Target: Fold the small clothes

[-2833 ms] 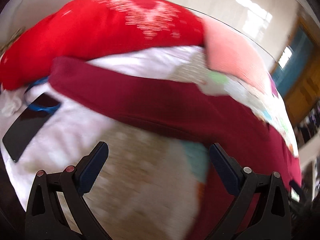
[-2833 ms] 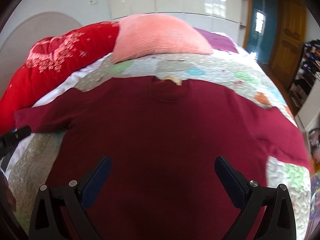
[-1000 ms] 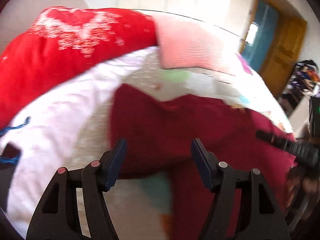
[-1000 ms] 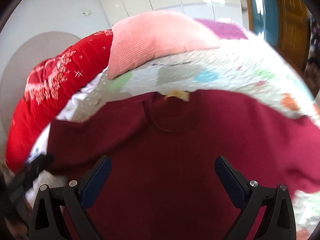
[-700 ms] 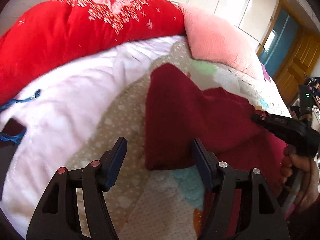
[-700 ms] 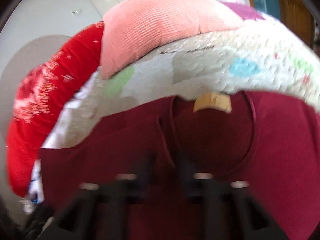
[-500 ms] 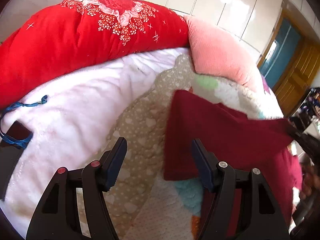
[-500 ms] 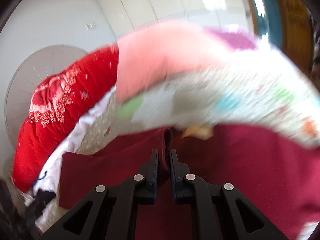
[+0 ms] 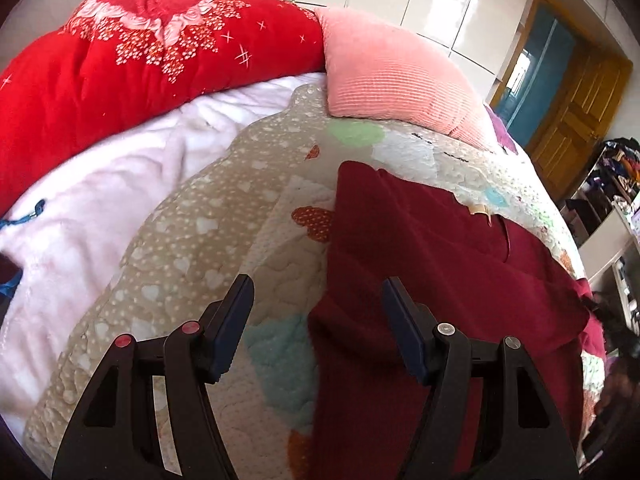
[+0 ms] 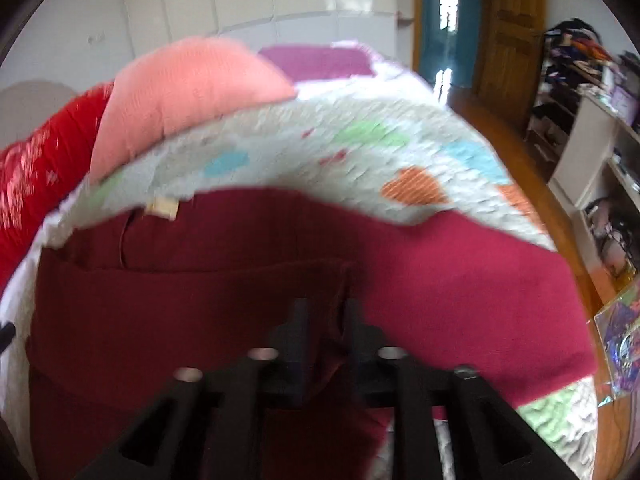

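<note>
A dark red sweater lies on the patchwork quilt of a bed. Its left sleeve is folded across the body, which gives a straight left edge. A beige neck label shows at the collar. My left gripper is open and empty, hovering over the sweater's left edge. In the right wrist view my right gripper is shut on a fold of the sweater, the end of the folded sleeve, above the garment's middle. The right sleeve lies spread out to the right.
A pink pillow and a red flowered duvet lie at the head of the bed, with a white blanket on the left. A wooden door and cluttered shelves stand to the right of the bed.
My right gripper has shut on the left sleeve and carried it rightward across the sweater's body. My left gripper let the sleeve go and has opened wider, staying at the left edge.
</note>
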{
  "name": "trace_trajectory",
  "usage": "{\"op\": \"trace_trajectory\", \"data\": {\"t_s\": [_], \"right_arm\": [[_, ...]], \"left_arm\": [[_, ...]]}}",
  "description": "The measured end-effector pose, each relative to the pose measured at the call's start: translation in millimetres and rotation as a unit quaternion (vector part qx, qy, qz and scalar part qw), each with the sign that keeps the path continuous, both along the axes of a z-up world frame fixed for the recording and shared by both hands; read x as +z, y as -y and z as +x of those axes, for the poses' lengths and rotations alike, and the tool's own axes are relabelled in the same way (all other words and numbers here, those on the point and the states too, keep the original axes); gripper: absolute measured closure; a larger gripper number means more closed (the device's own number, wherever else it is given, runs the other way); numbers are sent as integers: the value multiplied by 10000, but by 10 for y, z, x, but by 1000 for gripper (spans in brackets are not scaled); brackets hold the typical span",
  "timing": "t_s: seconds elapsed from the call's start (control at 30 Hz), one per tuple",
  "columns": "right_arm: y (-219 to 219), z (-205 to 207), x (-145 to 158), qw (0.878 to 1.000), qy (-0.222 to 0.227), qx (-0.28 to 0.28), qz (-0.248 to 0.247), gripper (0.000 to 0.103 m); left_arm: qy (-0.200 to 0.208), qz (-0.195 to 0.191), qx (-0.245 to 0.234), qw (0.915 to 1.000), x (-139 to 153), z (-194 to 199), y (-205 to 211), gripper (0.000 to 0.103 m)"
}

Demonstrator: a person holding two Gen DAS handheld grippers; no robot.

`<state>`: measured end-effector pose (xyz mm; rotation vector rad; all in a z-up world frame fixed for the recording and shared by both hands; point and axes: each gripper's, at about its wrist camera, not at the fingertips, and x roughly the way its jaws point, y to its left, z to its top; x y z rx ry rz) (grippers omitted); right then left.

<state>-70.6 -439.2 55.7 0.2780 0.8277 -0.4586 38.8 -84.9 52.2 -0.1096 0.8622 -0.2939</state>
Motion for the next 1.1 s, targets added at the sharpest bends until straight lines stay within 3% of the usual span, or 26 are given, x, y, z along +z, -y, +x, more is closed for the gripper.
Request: {"op": "trace_trajectory", "data": {"t_s": [0.03,0.07,0.13,0.2,0.3,0.4,0.53,0.57,0.6,0.67,0.7,0.73,0.87,0.97,1.1], "right_arm": [[47,-105,66,9998,156,-140,-50,46],[35,-163,150,9991,368,-224,-54,42],[-73,-138,296,9974,710,51,124,43],[-309,54,352,9935,742,749,431,43],[-783,478,324,9771,740,1848,745,43],[-1312,943,213,9548,559,2877,500,43],[-1706,1517,-81,9366,97,3497,191,43],[-1730,1595,-158,9352,-8,3539,136,46],[-1766,1682,-253,9303,-139,3661,195,63],[-1816,1726,-395,9193,-299,3916,249,80],[-1847,1689,-379,9176,-246,3966,91,99],[-1871,1652,-347,9156,-207,4016,-54,99],[-1930,1753,-232,9281,33,3704,-371,103],[-1940,1971,-375,9441,-260,3241,-546,103],[-1839,1838,-286,9490,-91,3151,54,103]], "left_arm": [[-27,14,-27,10000,-16,24,27,36],[-76,86,-59,9999,-47,54,71,36],[-150,406,-10,9991,-146,109,147,36],[-251,710,108,9971,-286,164,170,36],[-375,251,243,9987,-384,178,22,34],[-428,1,253,9988,-404,179,-56,34],[-324,-4,233,9992,-418,133,-39,33],[-319,-67,235,9992,-428,128,-54,33],[-334,-125,237,9991,-431,137,-72,32],[-370,-303,249,9985,-443,146,-119,32],[-369,-346,263,9984,-442,146,-125,32],[-359,-354,280,9983,-441,144,-122,32],[-292,-270,340,9986,-436,135,-87,32],[-295,-269,332,9987,-440,144,-89,31],[-290,-281,327,9987,-452,152,-85,30]]}}
